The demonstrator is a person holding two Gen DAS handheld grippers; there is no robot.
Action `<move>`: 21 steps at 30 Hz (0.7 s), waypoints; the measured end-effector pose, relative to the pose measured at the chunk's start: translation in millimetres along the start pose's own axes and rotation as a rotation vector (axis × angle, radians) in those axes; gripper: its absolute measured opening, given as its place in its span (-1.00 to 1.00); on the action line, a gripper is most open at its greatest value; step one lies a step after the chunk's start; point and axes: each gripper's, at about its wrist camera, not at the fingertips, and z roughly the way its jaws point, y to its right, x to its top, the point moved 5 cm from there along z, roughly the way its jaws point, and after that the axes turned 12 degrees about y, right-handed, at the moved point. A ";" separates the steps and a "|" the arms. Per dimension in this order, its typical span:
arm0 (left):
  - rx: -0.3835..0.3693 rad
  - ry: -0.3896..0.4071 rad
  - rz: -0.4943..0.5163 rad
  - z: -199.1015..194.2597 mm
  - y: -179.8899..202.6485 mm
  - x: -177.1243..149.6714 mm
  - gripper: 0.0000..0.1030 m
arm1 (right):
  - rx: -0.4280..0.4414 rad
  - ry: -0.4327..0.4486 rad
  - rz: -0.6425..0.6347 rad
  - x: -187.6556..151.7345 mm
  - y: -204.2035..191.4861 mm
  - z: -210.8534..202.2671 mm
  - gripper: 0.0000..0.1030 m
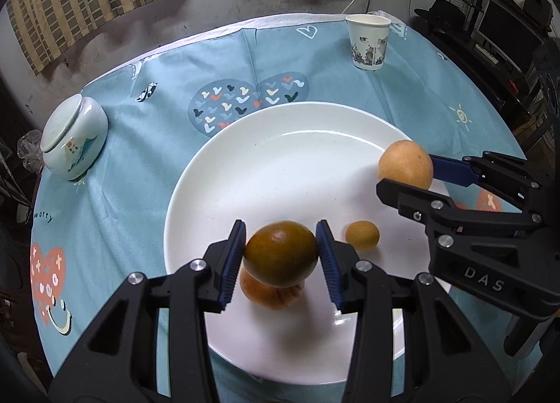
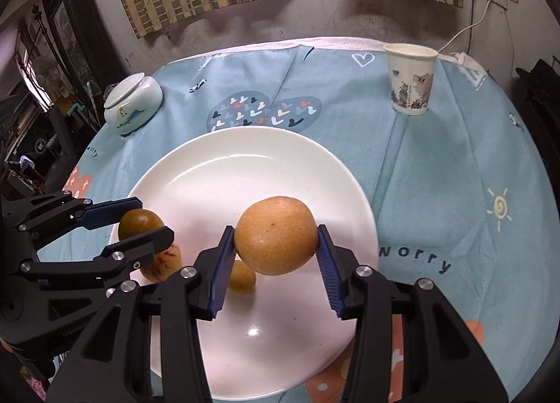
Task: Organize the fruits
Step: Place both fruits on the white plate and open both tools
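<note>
Landmark: white plate [image 1: 196, 193], sitting on the blue patterned tablecloth [image 1: 115, 158].

Left gripper [image 1: 281, 256] is clamped on a dark green-brown fruit [image 1: 281, 254], blue pads pressing both sides. Fruit is held above the near part of the plate, clear of its surface. Right wrist view shows the same gripper [image 2: 140, 224] at the plate's left edge with the green-brown fruit [image 2: 138, 222] between its fingers.

Right gripper [image 2: 276, 249] is clamped on a pale orange-yellow fruit [image 2: 276, 235], pads on both sides. It hangs over the plate's near-centre, off the surface. From the left wrist view, that gripper [image 1: 413, 175] comes in over the plate's right rim, with the orange-yellow fruit [image 1: 405, 164] at its tips.

Lying on the plate:
- orange fruit [image 1: 266, 294] with a wrinkled patch, directly under the green-brown one; cannot tell if the two touch. Right wrist view shows it [image 2: 164, 263] streaked red, partly hidden by the left gripper's fingers.
- small yellow-brown fruit [image 1: 362, 235], just right of the left gripper's right finger, apart from it. In the right wrist view it [image 2: 241, 277] sits under the held orange-yellow fruit.

Off the plate, all on the cloth:
- paper cup [image 1: 367, 42], upright, beyond the plate's far right, well apart.
- lidded ceramic jar [image 1: 73, 137], beyond the plate's far left, well apart. Looks tilted, could be fisheye.
</note>
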 end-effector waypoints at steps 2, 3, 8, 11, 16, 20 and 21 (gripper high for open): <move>0.002 -0.003 0.000 1.0 -0.6 -0.2 -0.17 | 0.001 -0.018 0.010 -0.2 0.1 1.8 -0.09; 0.000 -0.005 0.000 1.1 -0.5 -0.1 -0.16 | 0.003 -0.023 0.011 -0.2 -0.4 1.8 -0.09; 0.004 0.013 -0.004 -5.5 -1.9 4.1 0.07 | -0.008 -0.029 0.009 0.3 -1.6 -3.1 -0.04; 0.009 0.023 -0.009 -11.7 -4.5 5.7 0.11 | -0.020 0.002 0.015 3.7 0.7 -11.1 0.19; 0.029 0.046 -0.018 -26.9 -9.9 8.6 0.22 | -0.010 0.039 0.021 12.4 -1.8 -29.4 0.19; 0.040 0.077 -0.026 -46.0 -12.8 11.4 0.33 | -0.010 0.055 0.024 13.0 -4.5 -49.6 0.19; 0.045 0.086 -0.027 -52.5 -13.0 11.5 0.35 | -0.010 0.056 0.026 12.0 -6.1 -55.1 0.19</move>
